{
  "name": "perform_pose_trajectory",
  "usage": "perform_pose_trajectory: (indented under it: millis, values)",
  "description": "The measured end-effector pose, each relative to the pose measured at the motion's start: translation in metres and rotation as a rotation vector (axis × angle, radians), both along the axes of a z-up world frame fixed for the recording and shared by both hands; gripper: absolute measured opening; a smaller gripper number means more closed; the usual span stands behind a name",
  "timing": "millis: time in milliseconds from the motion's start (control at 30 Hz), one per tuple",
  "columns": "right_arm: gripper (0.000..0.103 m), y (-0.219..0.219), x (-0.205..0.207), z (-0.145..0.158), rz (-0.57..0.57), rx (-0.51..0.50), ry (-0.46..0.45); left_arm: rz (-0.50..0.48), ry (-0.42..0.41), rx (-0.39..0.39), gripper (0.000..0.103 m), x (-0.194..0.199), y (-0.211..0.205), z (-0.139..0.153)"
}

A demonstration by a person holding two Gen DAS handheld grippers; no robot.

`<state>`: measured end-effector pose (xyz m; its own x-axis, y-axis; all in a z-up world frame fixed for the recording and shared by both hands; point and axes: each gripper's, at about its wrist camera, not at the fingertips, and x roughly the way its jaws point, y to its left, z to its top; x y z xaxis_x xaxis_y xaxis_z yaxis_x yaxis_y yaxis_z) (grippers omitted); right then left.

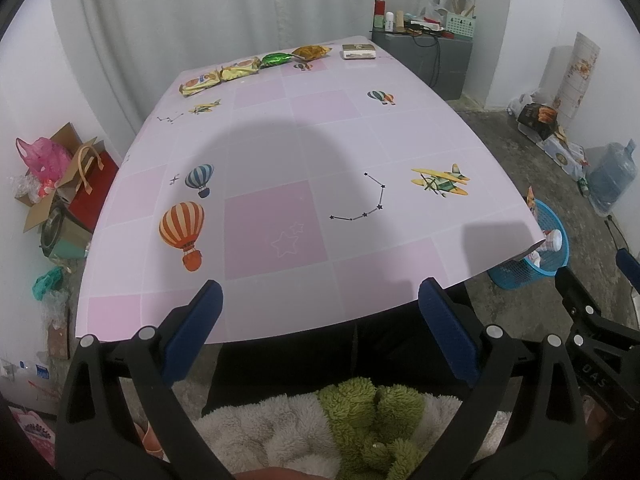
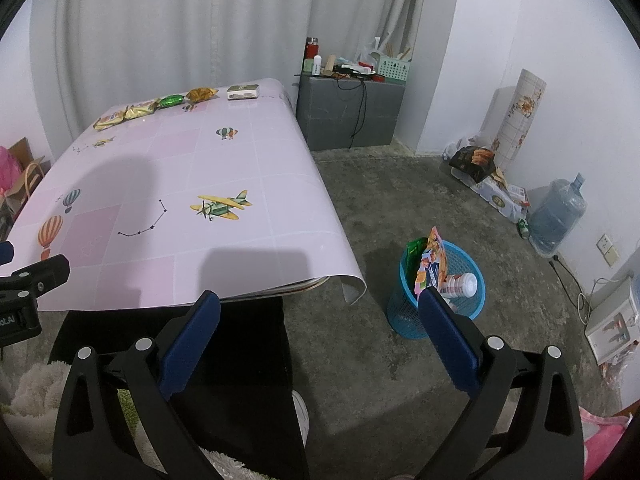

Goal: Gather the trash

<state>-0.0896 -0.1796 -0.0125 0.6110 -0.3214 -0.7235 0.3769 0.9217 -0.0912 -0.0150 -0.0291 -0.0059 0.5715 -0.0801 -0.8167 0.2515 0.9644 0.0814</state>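
Several snack wrappers lie in a row at the table's far edge: two yellow packets (image 1: 218, 76) (image 2: 124, 115), a green wrapper (image 1: 276, 59) (image 2: 172, 100), an orange-brown bag (image 1: 311, 52) (image 2: 201, 94) and a white box (image 1: 359, 51) (image 2: 243, 91). A blue mesh bin (image 2: 440, 292) (image 1: 536, 252) stands on the floor right of the table, holding wrappers and a white bottle (image 2: 464, 283). My left gripper (image 1: 320, 296) is open and empty over the table's near edge. My right gripper (image 2: 320, 308) is open and empty, near the table's right corner, left of the bin.
The table has a pink checked cover (image 1: 280, 168) with balloon and plane prints. A grey cabinet (image 2: 348, 112) with clutter stands behind. A water jug (image 2: 558, 216) and boxes line the right wall. Bags and cartons (image 1: 60, 184) lie left of the table.
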Motion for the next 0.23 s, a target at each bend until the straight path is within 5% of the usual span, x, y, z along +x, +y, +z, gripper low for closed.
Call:
perform_pose_trajectory:
  millis: [233]
  values:
    - [0.096, 0.0009, 0.0005, 0.0007, 0.000, 0.001, 0.001, -0.007, 0.005, 0.002, 0.094, -0.0008, 0.0007, -0.0030]
